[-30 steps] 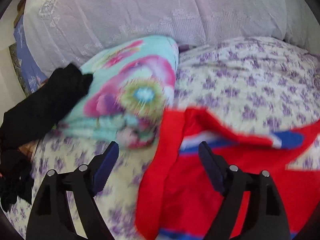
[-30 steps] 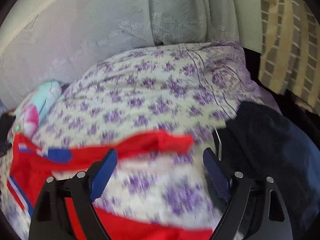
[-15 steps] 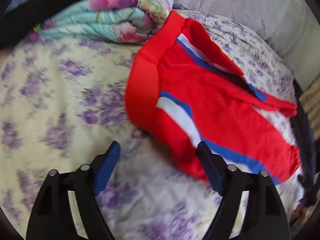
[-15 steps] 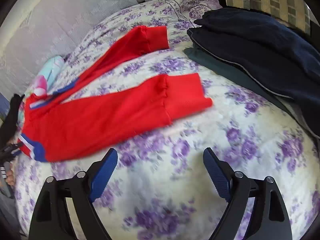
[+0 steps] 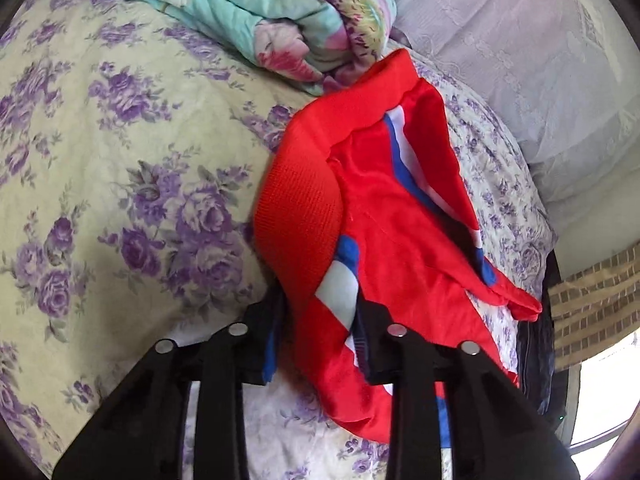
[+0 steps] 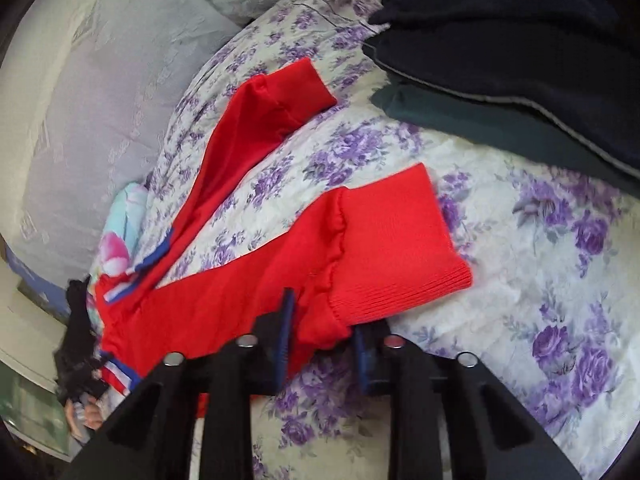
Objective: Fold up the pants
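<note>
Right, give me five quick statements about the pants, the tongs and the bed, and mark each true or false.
1. The left tongs are closed on the red pants near the waistband end. True.
2. The right tongs hang open above the bedsheet, touching nothing. False: they grip the near pant leg just behind its ribbed cuff.
3. The two legs lie stacked on one another. False: they are spread apart, with the floral bedsheet showing between them.
4. Dark folded clothes lie beyond the cuffs. True.
5. The folded floral blanket lies on top of the pants. False: it sits beside the waistband, at the sheet's far edge.
</note>
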Available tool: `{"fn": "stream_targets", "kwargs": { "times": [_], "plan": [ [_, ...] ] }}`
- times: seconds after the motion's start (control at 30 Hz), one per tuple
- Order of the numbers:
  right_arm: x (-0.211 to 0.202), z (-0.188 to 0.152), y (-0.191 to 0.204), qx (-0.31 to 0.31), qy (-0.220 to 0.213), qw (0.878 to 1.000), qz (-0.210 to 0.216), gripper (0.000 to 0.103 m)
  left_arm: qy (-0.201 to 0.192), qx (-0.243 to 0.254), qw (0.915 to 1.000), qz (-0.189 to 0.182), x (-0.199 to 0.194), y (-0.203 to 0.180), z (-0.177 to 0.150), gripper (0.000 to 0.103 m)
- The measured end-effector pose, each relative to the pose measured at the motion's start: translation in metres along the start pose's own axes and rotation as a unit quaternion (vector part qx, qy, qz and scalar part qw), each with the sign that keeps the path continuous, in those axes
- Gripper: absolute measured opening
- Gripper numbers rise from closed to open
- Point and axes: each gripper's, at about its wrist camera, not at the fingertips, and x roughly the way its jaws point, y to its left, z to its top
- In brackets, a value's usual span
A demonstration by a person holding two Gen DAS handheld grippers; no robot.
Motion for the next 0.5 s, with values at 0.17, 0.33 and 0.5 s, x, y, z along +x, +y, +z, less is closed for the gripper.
{"fn": "stream_targets", "kwargs": {
  "times": [0.17, 0.33, 0.5],
  "plan": [
    [-0.004, -0.001, 0.004, -0.009, 0.0, 1.0, 0.0, 0.02, -0.01, -0.017, 0.9998, -0.007, -0.015, 0.002, -0.004, 0.022],
    [-0.025, -0.001, 0.007, -0.017, -0.004, 1.0, 0.011, 0.017, -0.022, -0.016, 0.9995, -0.015, -0.05, 0.002, -0.02, 0.022],
    [-0.066, -0.018, 0.019, -0.057, -0.001, 0.998, 0.008, 0.017, -0.027, 0.023, 0.9993, 0.006, -0.105, 0.0, -0.051, 0.022]
  ]
}}
